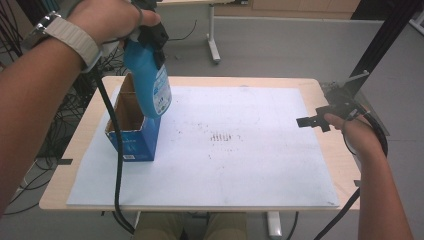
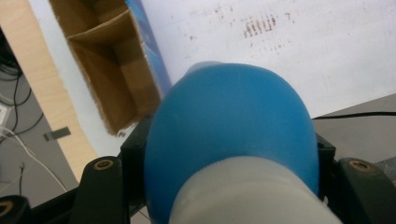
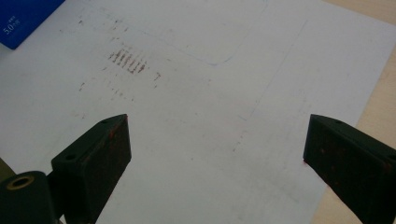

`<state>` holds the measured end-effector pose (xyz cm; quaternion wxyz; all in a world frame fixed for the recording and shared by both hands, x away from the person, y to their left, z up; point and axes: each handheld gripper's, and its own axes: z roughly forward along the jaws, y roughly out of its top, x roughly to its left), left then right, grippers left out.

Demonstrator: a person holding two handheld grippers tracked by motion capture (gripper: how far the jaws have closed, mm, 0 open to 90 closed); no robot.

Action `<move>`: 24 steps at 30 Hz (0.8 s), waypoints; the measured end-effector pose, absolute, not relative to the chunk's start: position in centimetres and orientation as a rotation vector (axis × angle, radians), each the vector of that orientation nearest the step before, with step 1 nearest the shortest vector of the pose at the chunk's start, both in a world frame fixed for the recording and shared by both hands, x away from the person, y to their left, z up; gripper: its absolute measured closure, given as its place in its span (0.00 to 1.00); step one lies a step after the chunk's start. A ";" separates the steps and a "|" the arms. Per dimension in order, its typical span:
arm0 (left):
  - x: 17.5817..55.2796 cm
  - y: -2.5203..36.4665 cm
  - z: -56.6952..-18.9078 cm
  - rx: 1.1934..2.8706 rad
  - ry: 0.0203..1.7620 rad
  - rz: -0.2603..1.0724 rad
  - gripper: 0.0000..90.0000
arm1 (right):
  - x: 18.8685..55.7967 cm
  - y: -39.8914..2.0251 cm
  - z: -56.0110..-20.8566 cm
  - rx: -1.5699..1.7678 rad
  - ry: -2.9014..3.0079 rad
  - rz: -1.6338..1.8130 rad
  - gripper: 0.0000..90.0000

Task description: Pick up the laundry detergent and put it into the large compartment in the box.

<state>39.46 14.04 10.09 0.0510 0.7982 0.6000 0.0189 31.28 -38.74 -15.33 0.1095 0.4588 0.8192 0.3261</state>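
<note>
Closest to the left gripper view's lens, a blue plastic bottle (image 2: pixel 233 135) with a pale collar bulges up between that gripper's two black jaws, which are clamped against its sides. From the high view the left gripper (image 1: pixel 150 37) sits at the upper left, gripping the bottle (image 1: pixel 148 85) near its top. That bottle hangs slightly tilted in the air, its white-labelled lower end just above the open top of a blue cardboard box (image 1: pixel 132 132). Inside the box, as the left gripper view shows, brown cardboard walls and a divider split the interior into compartments (image 2: pixel 112 70). It stands upright on the left part of a white sheet (image 1: pixel 240 165) that covers most of the wooden table (image 1: pixel 75 150).

Over at the right edge of the table, the right gripper (image 1: pixel 315 121) hovers just above the sheet, well apart from bottle and box. Its jaws stand wide apart with nothing between them; in the right gripper view they frame the bare sheet (image 3: pixel 210 140), which carries a patch of small brown marks (image 3: pixel 128 60) farther off. Beyond those marks, a corner of the blue box (image 3: pixel 23 18) shows at the upper left.
</note>
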 end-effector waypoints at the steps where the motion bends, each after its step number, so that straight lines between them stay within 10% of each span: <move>1: 39.5 14.1 10.2 2.425 1.831 0.060 0.43 | 31.3 -38.8 -15.3 1.350 2.407 0.956 0.08; 24: 40.1 19.6 11.0 2.229 2.032 0.103 0.43 | 31.7 -38.6 -15.7 1.351 2.407 0.959 0.08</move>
